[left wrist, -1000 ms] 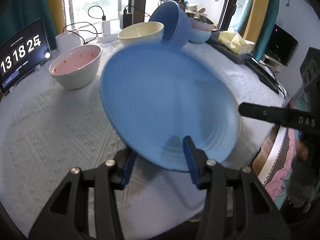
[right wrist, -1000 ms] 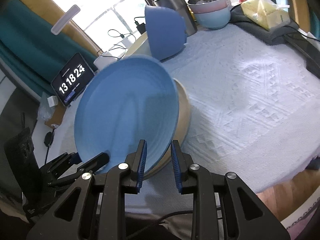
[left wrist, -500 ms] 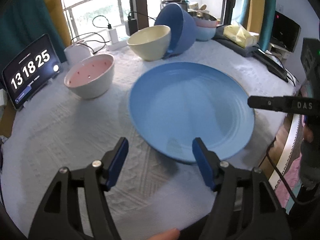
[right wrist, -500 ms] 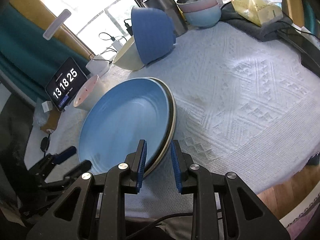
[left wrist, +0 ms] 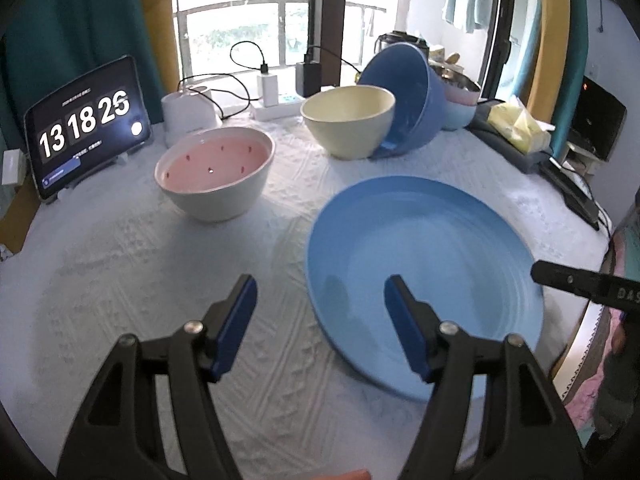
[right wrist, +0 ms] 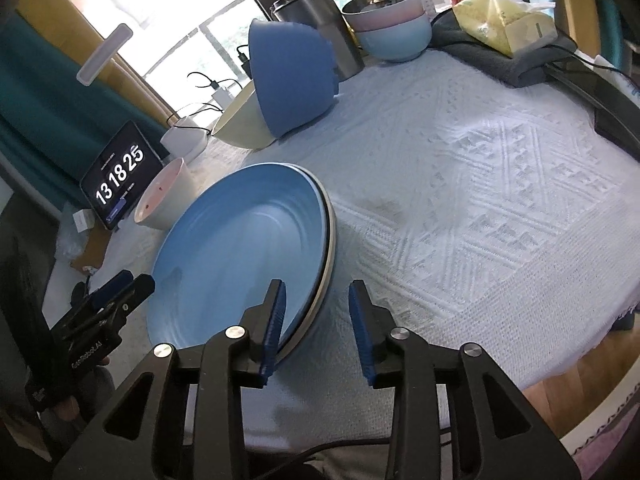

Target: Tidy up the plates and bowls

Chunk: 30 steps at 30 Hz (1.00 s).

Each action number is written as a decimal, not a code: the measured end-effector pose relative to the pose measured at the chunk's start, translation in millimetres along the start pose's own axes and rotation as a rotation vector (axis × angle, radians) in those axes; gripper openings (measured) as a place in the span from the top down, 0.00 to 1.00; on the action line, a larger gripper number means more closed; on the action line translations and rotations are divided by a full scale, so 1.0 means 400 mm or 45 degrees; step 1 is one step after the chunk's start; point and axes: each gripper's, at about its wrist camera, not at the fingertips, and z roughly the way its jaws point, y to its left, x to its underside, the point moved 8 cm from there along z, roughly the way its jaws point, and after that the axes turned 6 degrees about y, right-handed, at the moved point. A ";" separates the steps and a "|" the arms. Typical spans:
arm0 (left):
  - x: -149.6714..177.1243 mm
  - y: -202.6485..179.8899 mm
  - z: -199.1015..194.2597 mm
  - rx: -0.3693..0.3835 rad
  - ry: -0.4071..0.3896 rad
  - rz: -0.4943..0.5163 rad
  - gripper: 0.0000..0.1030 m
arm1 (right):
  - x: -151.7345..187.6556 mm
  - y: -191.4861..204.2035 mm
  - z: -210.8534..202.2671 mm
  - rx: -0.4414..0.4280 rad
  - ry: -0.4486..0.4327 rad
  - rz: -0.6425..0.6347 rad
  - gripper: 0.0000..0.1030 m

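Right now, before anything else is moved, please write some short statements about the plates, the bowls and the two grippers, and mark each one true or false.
1. The blue plate lies on top of another plate. True.
2. The left gripper is clamped on the blue plate. False: its fingers are open, and only one hangs over the plate.
3. The dark blue bowl stands upright. False: it is tipped on its side, leaning against the cream bowl.
4. The pink-lined bowl stands alone on the tablecloth. True.
5. The right gripper pinches the plates' rim. False: the rim lies between its fingers, but the right finger stands clear of it; the jaws have just been opening.
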 end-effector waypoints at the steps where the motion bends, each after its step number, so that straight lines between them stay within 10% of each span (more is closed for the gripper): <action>1: 0.000 -0.003 0.006 -0.002 0.001 0.004 0.34 | -0.002 -0.001 0.002 0.000 -0.006 0.003 0.62; 30: -0.016 -0.008 0.063 0.103 0.063 -0.079 0.34 | -0.090 -0.001 0.027 0.008 -0.161 -0.044 0.48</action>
